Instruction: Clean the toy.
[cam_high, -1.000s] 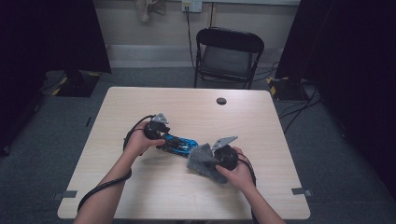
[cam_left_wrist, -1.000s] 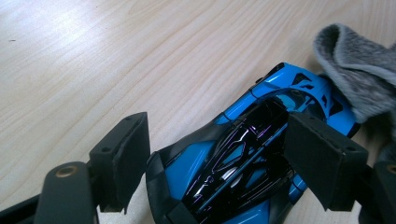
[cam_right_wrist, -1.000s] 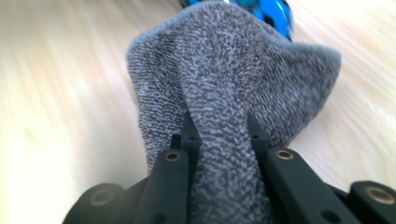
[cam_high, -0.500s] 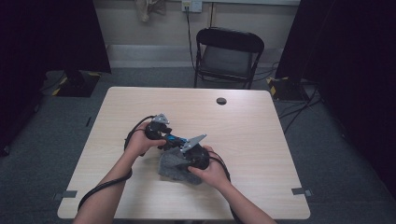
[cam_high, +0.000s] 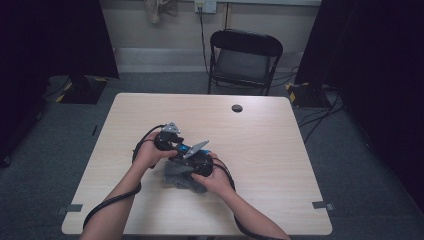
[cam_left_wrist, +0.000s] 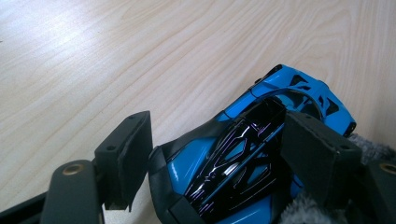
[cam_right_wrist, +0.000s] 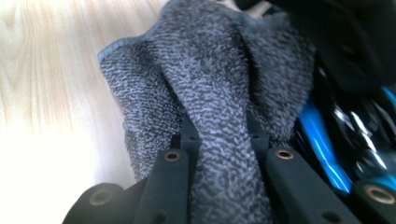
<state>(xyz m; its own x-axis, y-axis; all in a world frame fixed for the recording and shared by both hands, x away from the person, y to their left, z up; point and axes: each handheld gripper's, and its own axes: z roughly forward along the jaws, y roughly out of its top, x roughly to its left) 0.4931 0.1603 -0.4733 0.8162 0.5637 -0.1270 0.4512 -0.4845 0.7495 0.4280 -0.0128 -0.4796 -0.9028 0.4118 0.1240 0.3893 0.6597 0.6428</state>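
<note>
A: So where's the car (cam_left_wrist: 243, 158) right now?

B: Centre-left of the table (cam_high: 280, 165) in the high view, between the two hands. Left gripper (cam_high: 167, 139) has it: in the left gripper view the jaws sit either side of the body, lower middle of the frame, part open and pressing on its flanks

A: And the cloth (cam_right_wrist: 210, 121)?

B: Right gripper (cam_high: 200, 159) is clamped on a fold of it, jaws about as closed as they go. In the right gripper view the fold runs up the middle between the jaws, with the car's blue edge at the right of the frame, so the cloth is touching the car or just beside it

A: Handling notes?

B: Car looks like a small, light toy: hard glossy shell, blue with black panels and thin purple lines, low wedge shape. Glossy means slippery, so I'd keep the pads flat on the sides at mid-body, as now. Thin edges and the roof frame look like the fragile bits, so go easy on squeeze

A: Cloth?

B: Dark grey terry, looped pile, hemmed edge, soft and floppy. No stiffness, so it drapes and bunches. Pinching a thick fold is the right hold, and I'd guess it won't scratch the shell

A: Table surface?

B: Pale wood-grain laminate, smooth. Car could skid on it if the left grip eases
</note>
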